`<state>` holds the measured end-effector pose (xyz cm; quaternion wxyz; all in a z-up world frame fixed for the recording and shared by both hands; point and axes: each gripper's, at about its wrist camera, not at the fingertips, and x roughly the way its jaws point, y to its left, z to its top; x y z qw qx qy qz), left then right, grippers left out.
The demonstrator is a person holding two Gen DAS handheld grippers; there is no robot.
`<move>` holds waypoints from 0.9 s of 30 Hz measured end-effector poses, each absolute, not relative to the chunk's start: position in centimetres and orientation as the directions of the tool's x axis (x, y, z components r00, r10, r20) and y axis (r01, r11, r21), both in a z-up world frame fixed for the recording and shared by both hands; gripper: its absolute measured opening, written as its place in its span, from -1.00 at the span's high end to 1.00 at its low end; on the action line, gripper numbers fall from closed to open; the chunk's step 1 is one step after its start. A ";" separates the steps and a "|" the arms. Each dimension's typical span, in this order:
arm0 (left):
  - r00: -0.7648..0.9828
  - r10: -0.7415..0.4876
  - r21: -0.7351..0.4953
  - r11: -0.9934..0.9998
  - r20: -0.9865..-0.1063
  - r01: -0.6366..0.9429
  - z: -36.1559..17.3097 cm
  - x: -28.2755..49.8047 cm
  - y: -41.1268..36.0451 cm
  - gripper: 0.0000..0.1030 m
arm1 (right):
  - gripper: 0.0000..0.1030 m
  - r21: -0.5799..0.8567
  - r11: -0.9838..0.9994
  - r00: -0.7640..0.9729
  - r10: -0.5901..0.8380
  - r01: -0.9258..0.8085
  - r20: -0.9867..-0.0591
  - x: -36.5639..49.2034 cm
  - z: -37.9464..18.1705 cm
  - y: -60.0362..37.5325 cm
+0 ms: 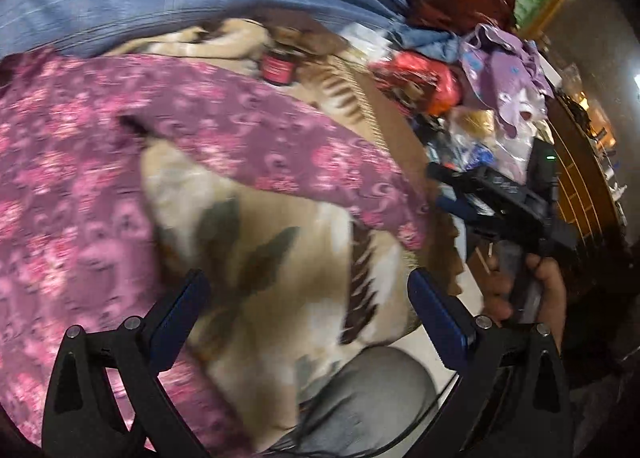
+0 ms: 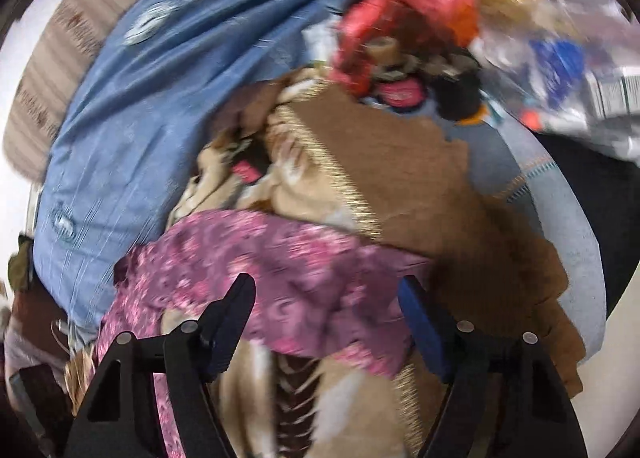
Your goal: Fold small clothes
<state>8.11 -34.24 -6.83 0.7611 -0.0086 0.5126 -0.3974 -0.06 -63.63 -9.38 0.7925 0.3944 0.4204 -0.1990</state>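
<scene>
Left jaws: the left gripper stands spread wide with nothing between the blue pads; it hangs over bare blanket, apparently free to reach for cloth.
Right jaws: the right gripper is equally wide and empty, its tips over the garment's edge, which looks like a line-up for a pinch.
Garment: the pink floral garment lies loose and unfolded on the blanket, filling nine to twelve o'clock in the left view and sitting dead centre, just ahead of the tips, in the right view.
Blanket: the tan patterned blanket serves as the folding surface.
Beyond: a blue cloth is heaped at ten o'clock in the right view; a red bundle and mixed clutter crowd one o'clock.
Hand: the person's right hand grips the other tool at three o'clock in the left view.
Blur: both views are smeared, so fine folds cannot be told.
Progress: by my judgement folding has barely begun.
</scene>
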 end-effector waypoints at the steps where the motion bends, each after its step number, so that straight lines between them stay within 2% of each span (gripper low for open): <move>1: 0.143 -0.617 -0.429 0.677 -0.774 0.597 -7.1 8.2 -35.0 -0.95 | -0.38 0.460 0.596 0.561 0.021 0.658 -0.828 -0.3 -10.0 -64.2; 5: 0.070 -0.631 -0.489 0.661 -0.772 0.569 -8.4 8.7 -37.0 -0.95 | -0.19 0.496 0.531 0.544 0.076 0.687 -0.835 -0.4 -13.2 -66.0; 7: 0.037 -0.638 -0.516 0.654 -0.769 0.553 -9.1 8.9 -37.8 -0.95 | -0.18 0.492 0.531 0.537 0.082 0.689 -0.840 -0.2 -14.1 -65.9; 9: 0.021 -0.636 -0.527 0.658 -0.772 0.538 -9.5 9.0 -38.2 -0.95 | 0.15 0.448 0.541 0.507 0.045 0.712 -0.861 -0.3 -14.2 -65.9; 10: 0.019 -0.640 -0.535 0.657 -0.768 0.530 -9.5 9.0 -38.0 -0.95 | 0.39 0.438 0.539 0.499 0.037 0.720 -0.866 -0.5 -14.1 -66.0; 11: 0.020 -0.648 -0.542 0.655 -0.762 0.527 -9.4 8.9 -37.8 -0.95 | 0.48 0.449 0.525 0.507 0.039 0.723 -0.861 -1.0 -13.9 -66.1; 13: 0.025 -0.652 -0.544 0.653 -0.758 0.527 -9.3 8.8 -37.5 -0.95 | 0.39 0.464 0.497 0.514 0.042 0.733 -0.857 -1.9 -13.7 -66.4; 16: 0.027 -0.657 -0.553 0.655 -0.753 0.515 -9.1 8.9 -36.7 -0.95 | -0.17 0.490 0.468 0.523 0.068 0.736 -0.850 -2.0 -14.5 -66.6; 18: 0.030 -0.667 -0.566 0.654 -0.744 0.502 -8.8 8.9 -35.8 -0.95 | -0.18 0.497 0.480 0.531 0.075 0.723 -0.844 -1.5 -14.9 -66.2; 19: 0.034 -0.672 -0.571 0.654 -0.740 0.496 -8.6 9.0 -35.2 -0.95 | -0.08 0.474 0.505 0.520 0.057 0.722 -0.852 -1.1 -14.8 -65.8; 20: 0.041 -0.676 -0.574 0.655 -0.736 0.492 -8.4 9.0 -34.6 -0.95 | 0.40 0.443 0.526 0.502 0.034 0.726 -0.864 -0.6 -14.5 -65.5; 21: 0.047 -0.681 -0.578 0.655 -0.731 0.487 -8.1 9.1 -33.9 -0.95 | 0.69 0.422 0.529 0.488 0.018 0.736 -0.873 -0.5 -14.3 -65.4; 22: 0.060 -0.687 -0.582 0.655 -0.724 0.482 -7.7 9.2 -33.0 -0.95 | 0.81 0.433 0.519 0.497 0.019 0.737 -0.868 -0.6 -13.9 -65.3; 23: 0.072 -0.692 -0.585 0.656 -0.718 0.477 -7.4 9.3 -32.2 -0.95 | 0.81 0.473 0.505 0.534 0.028 0.722 -0.845 -0.9 -12.9 -65.1; 27: 0.121 -0.723 -0.617 0.654 -0.680 0.438 -5.8 10.2 -28.2 -0.95 | 0.83 0.464 0.615 0.624 -0.058 0.637 -0.779 -0.8 -5.8 -61.5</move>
